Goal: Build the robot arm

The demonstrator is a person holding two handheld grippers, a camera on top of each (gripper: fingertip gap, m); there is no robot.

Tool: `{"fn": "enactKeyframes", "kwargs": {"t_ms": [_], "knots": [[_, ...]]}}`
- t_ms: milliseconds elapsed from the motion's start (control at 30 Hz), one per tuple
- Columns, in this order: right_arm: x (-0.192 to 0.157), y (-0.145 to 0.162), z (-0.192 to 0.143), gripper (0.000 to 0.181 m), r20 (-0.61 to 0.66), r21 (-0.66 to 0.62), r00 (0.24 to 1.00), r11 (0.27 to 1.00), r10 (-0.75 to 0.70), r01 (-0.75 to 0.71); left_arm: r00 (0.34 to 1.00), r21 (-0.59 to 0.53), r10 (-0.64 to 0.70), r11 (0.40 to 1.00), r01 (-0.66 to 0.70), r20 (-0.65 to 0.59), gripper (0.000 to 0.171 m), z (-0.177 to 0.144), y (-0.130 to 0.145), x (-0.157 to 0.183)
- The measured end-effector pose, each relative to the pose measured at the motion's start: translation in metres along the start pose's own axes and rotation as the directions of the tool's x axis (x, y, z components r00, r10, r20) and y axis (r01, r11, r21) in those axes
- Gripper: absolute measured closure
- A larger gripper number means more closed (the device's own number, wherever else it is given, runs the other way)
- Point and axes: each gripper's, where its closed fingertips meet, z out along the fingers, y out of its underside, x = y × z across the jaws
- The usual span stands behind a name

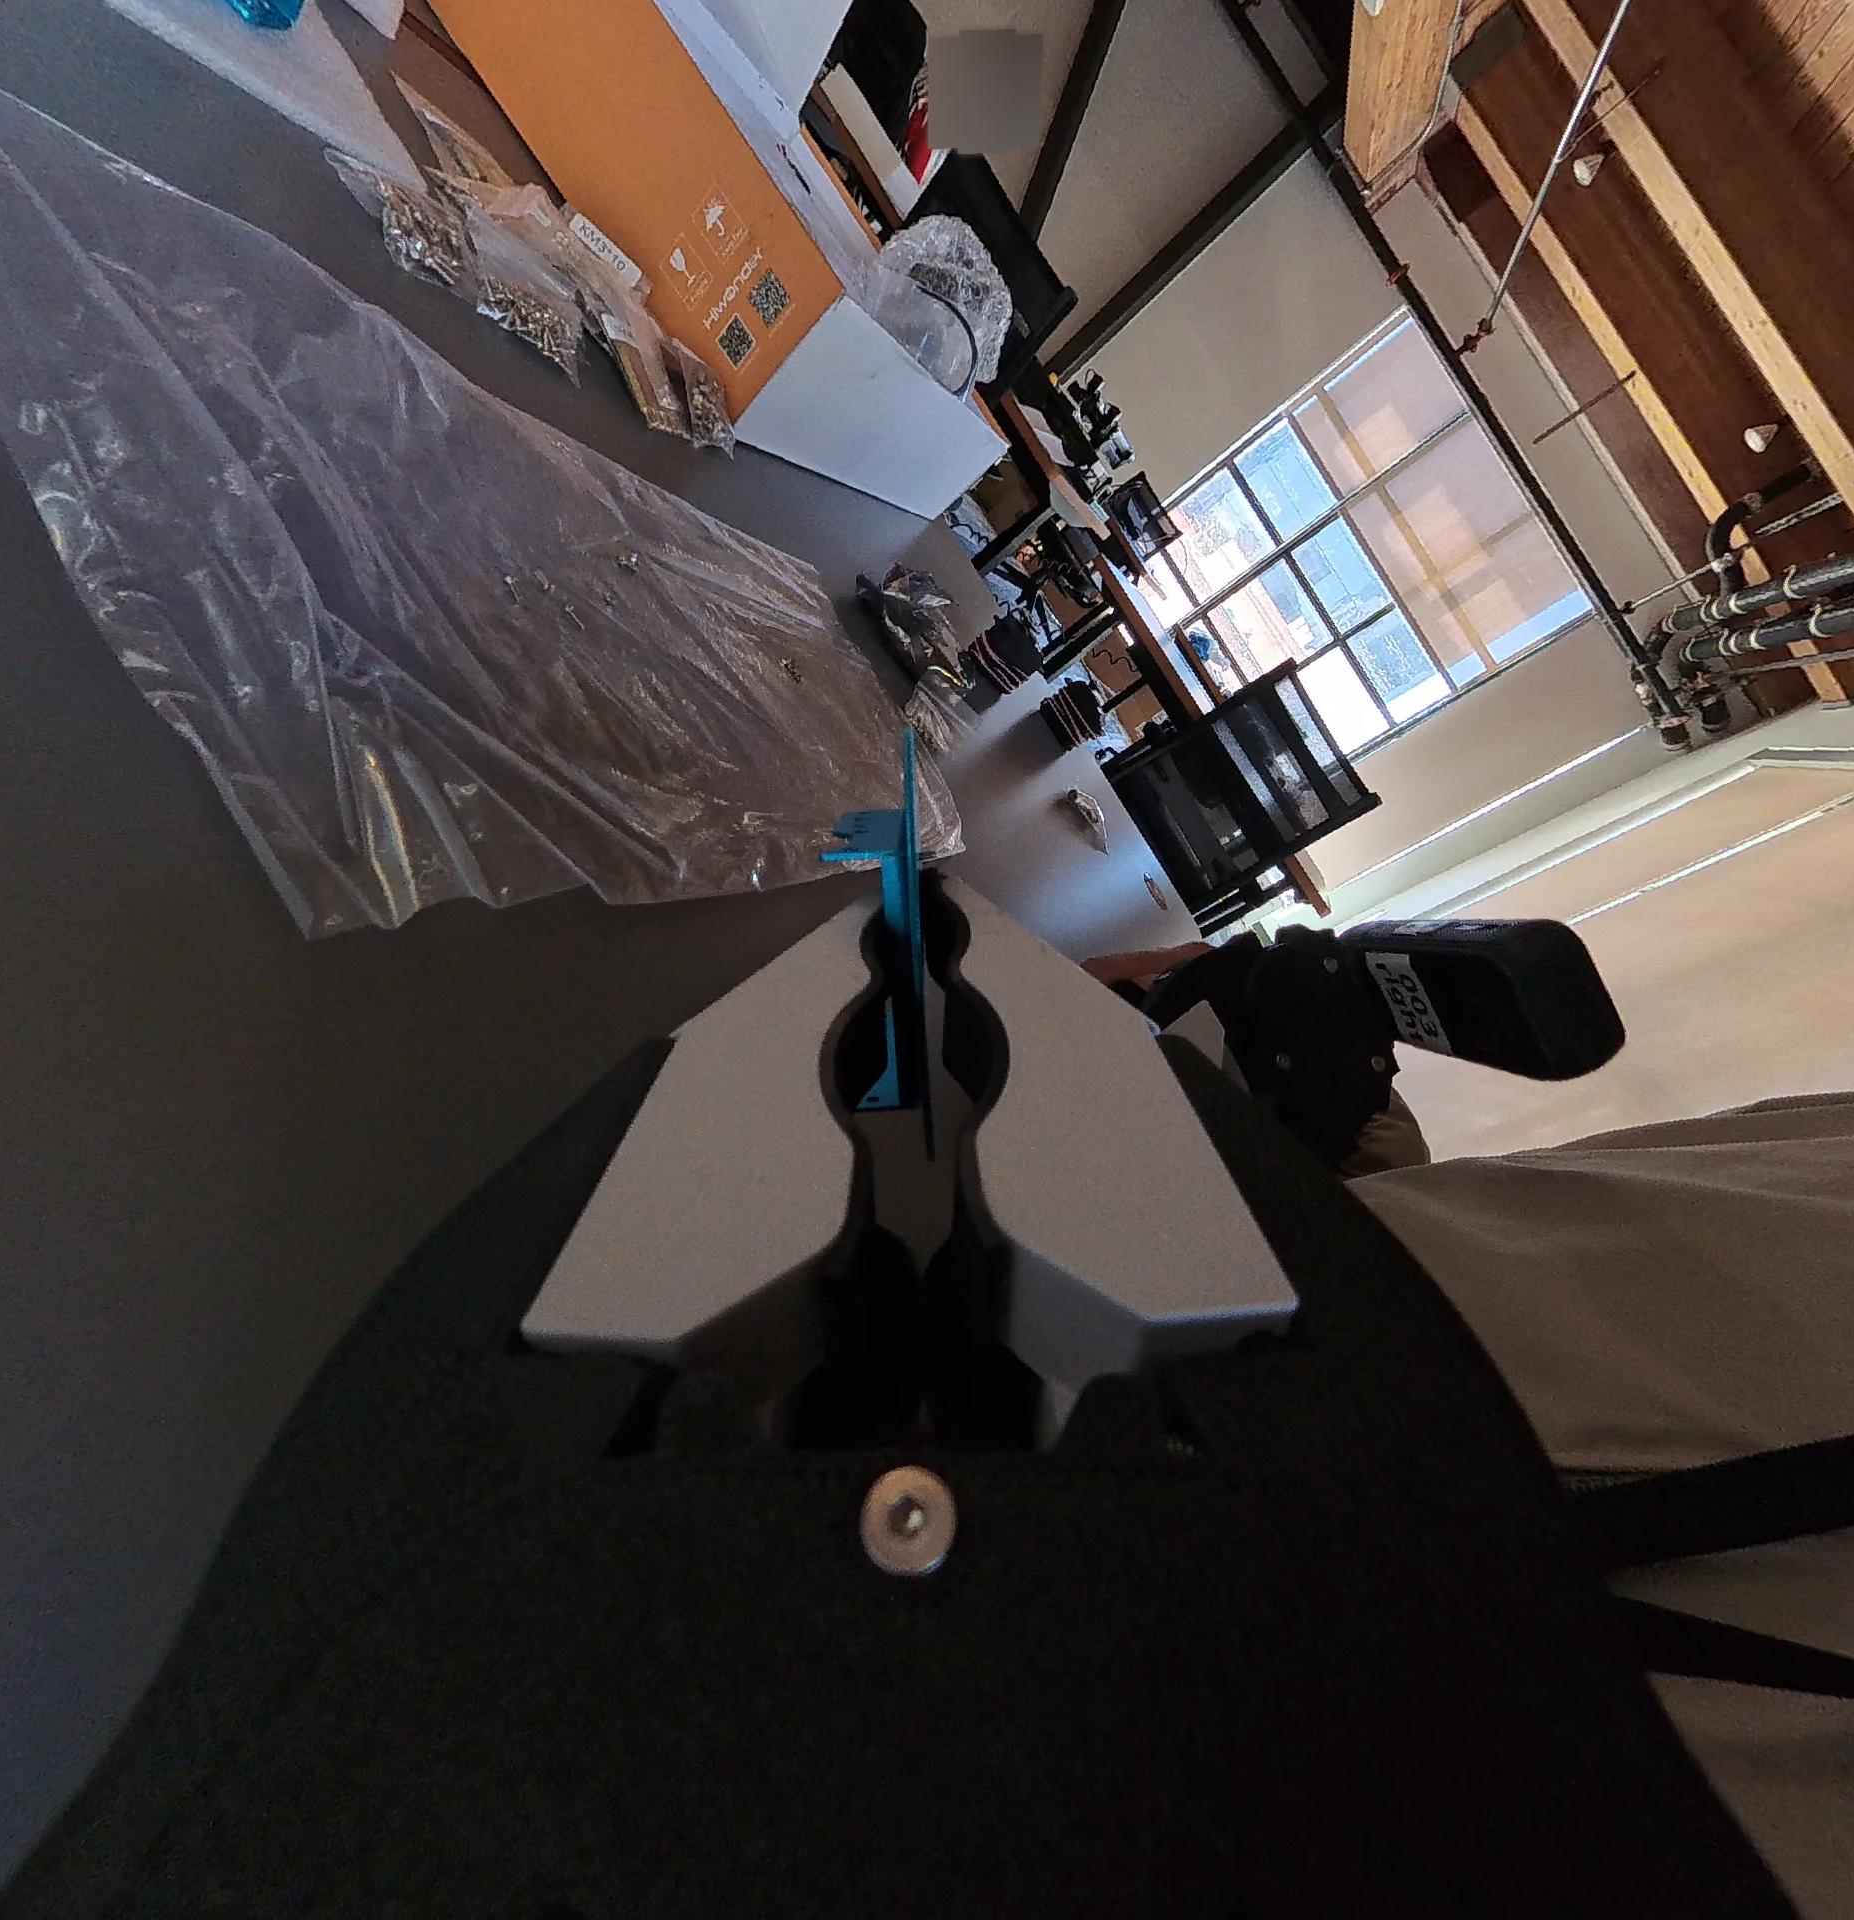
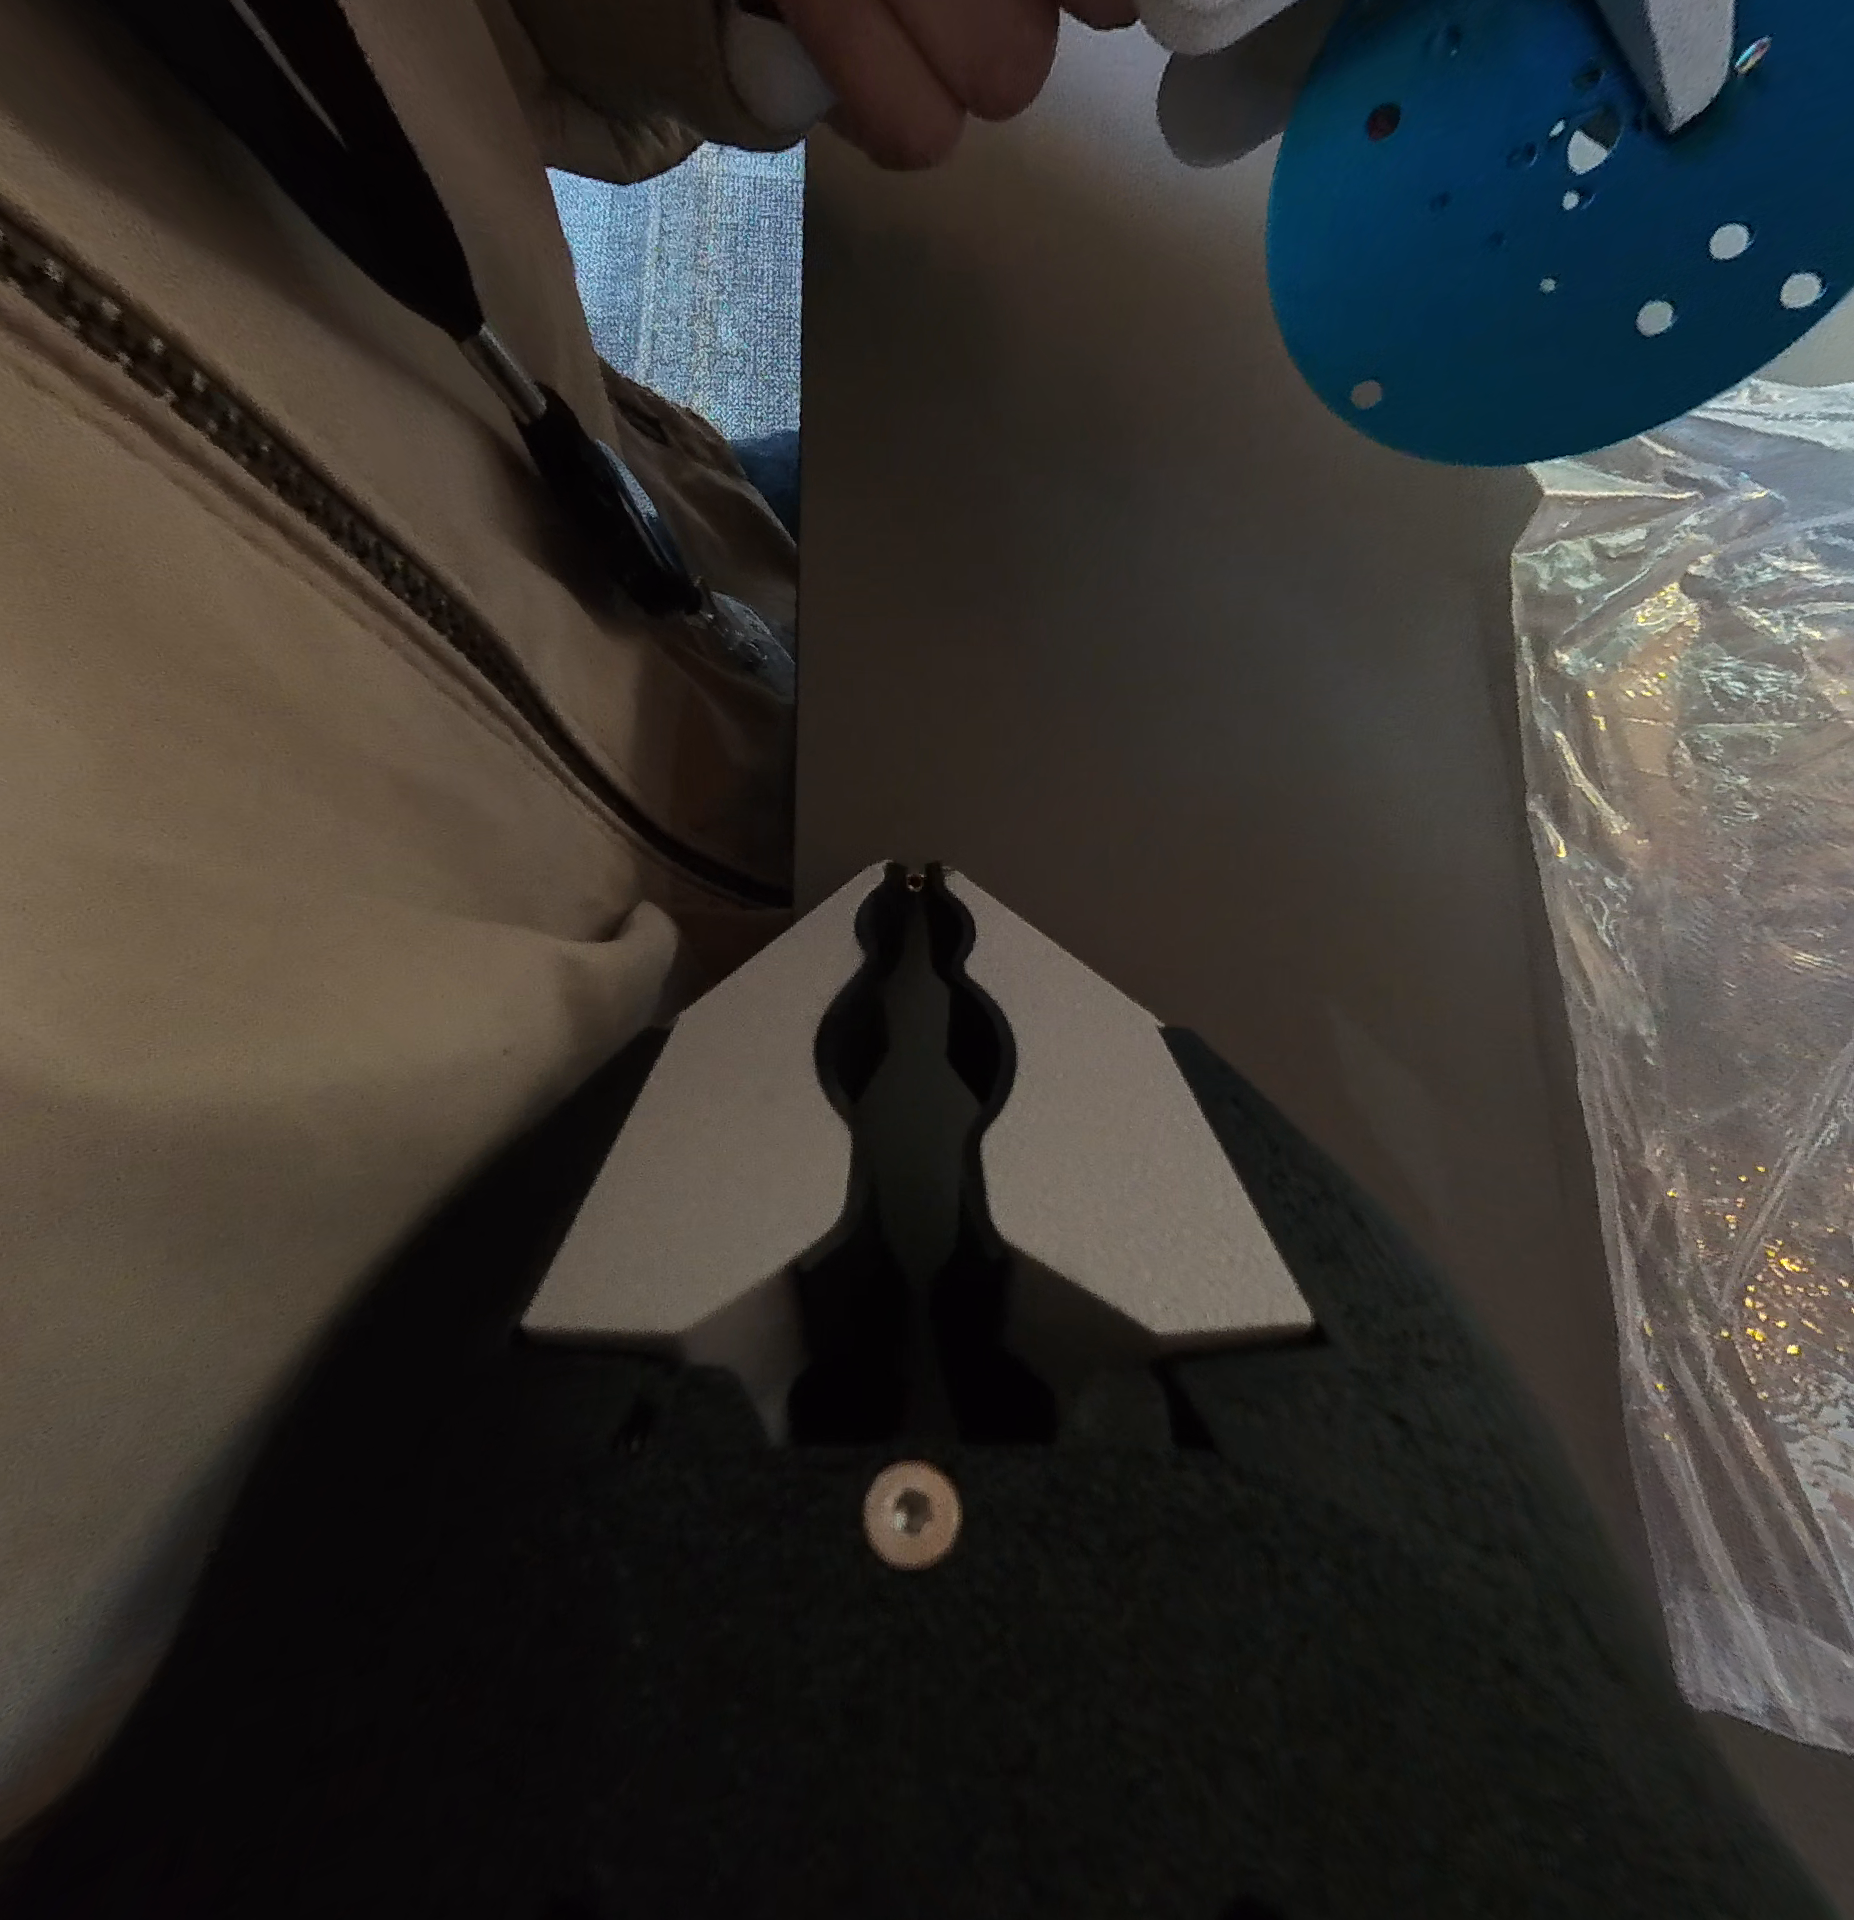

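- Left gripper [image 1: 907, 894] in my left hand is clamped on a blue metal plate [image 1: 910, 831], edge-on between the grey fingers [image 1: 757, 1132], held up off the grey table [image 1: 175, 1039].
- Plate in my right wrist view [image 2: 1505, 260]: round-edged blue disc with many drilled holes, top right, above the table, a grey finger [image 2: 1681, 52] of the left gripper pinching it.
- Small blue bracket tabs [image 1: 863, 840] stick out sideways from the plate, just past the left fingertips.
- Right gripper [image 2: 915, 878] is nearly closed on a tiny brass-coloured piece [image 2: 915, 882] at the very tips; too small for me to say what it is.
- Right gripper sits at the table edge [image 2: 798, 520], well apart from the plate, beside a beige zipped jacket [image 2: 227, 727].
- Clear plastic sheet [image 1: 383, 623] lies on the table beyond the plate, a few loose screws [image 1: 570, 603] on it.
- Bags of screws [image 1: 518, 281] and an orange-and-white box [image 1: 694, 208] lie farther back on the table, past the sheet.
- Right gripper's black body [image 1: 1422, 997] shows beside the plate in my left wrist view.
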Motion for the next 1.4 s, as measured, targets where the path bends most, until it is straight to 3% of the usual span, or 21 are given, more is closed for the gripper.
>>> {"fn": "enactKeyframes", "kwargs": {"t_ms": [467, 600, 800, 1100, 1400], "knots": [[0.027, -0.005, -0.011, 0.179, -0.091, 0.055, 0.996, 0.998, 0.008, -0.003, 0.999, -0.034, -0.026, 0.999, 0.027, 0.036, 0.170, 0.006, 0.006, -0.009], [0.057, -0.025, -0.026, 0.179, -0.145, 0.150, 0.989, 0.989, 0.019, 0.003, 0.999, -0.073, -0.050, 0.996, 0.051, 0.018, 0.170, 0.018, 0.009, -0.009], [0.109, -0.066, -0.041, 0.179, -0.193, 0.267, 0.981, 0.961, -0.014, 0.067, 0.977, -0.130, -0.173, 0.979, 0.157, -0.127, 0.171, 0.041, 0.008, 0.007], [0.126, -0.070, -0.025, 0.179, 0.004, 0.237, 0.999, 0.970, -0.047, 0.045, 0.925, -0.191, -0.315, 0.942, 0.277, -0.211, 0.171, 0.058, 0.007, 0.010], [0.134, -0.065, -0.020, 0.179, 0.064, 0.229, 0.998, 0.974, -0.012, -0.003, 0.914, -0.204, -0.345, 0.931, 0.304, -0.212, 0.171, 0.061, 0.005, 0.002]]}}
